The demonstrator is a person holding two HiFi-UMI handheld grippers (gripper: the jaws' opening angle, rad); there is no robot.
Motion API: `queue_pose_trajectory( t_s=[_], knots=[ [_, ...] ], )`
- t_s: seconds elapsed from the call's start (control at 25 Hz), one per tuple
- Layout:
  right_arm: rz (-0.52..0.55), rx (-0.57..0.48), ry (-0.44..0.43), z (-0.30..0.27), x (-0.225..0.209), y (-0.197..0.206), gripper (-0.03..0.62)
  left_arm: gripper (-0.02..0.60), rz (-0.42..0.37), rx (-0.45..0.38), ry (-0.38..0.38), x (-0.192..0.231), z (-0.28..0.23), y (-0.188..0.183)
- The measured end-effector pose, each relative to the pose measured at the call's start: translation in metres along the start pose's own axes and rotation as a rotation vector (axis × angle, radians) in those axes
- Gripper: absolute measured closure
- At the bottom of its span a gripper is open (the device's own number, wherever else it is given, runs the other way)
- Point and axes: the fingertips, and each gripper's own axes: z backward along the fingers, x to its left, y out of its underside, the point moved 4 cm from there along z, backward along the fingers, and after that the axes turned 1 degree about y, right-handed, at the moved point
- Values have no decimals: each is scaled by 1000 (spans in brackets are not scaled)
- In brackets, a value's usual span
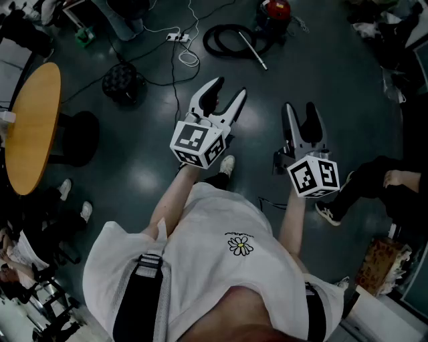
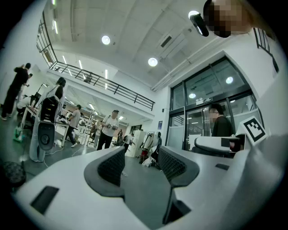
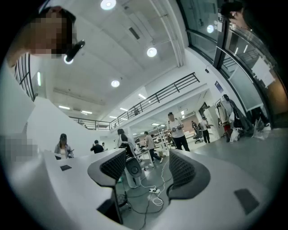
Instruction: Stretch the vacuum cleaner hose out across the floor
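The red vacuum cleaner (image 1: 275,10) stands on the dark floor at the far end of the head view. Its black hose (image 1: 226,39) lies coiled in loops beside it, with a metal wand (image 1: 254,51) across the coil. I hold both grippers at chest height, well short of the hose and off the floor. My left gripper (image 1: 226,95) points toward the coil and is open with nothing between its fingers. My right gripper (image 1: 299,115) is level with it to the right, also open and empty. In the gripper views, the left gripper (image 2: 141,164) and the right gripper (image 3: 148,168) show bare gaps.
A white power strip (image 1: 177,37) and cables (image 1: 188,59) lie left of the hose. A black round object (image 1: 124,81) and a round wooden table (image 1: 30,127) are to the left. A seated person's legs (image 1: 374,177) are at the right. People (image 2: 108,130) stand farther off.
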Motion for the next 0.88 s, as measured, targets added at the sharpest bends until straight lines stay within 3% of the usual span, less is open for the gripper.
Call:
queue_pose_trajectory(
  t_s=[0.2,0.4,0.64,0.8,0.88],
  knots=[
    [-103,-8,-41,-89,-31,-4,304,343,-14,-33,69,50,-83,-29],
    [-62,75,15,-172,-69,22,292,308,32,33,91,99,-164,-8],
    [-163,60,-87,-260,-138,31,293,308,39,35,68,141,-259,16],
    [-94,98,-27,-347,-210,37,290,305,27,66,50,181,-350,34],
    [0,131,-2,-400,-232,36,210,284,57,93,42,206,-394,37]
  ],
)
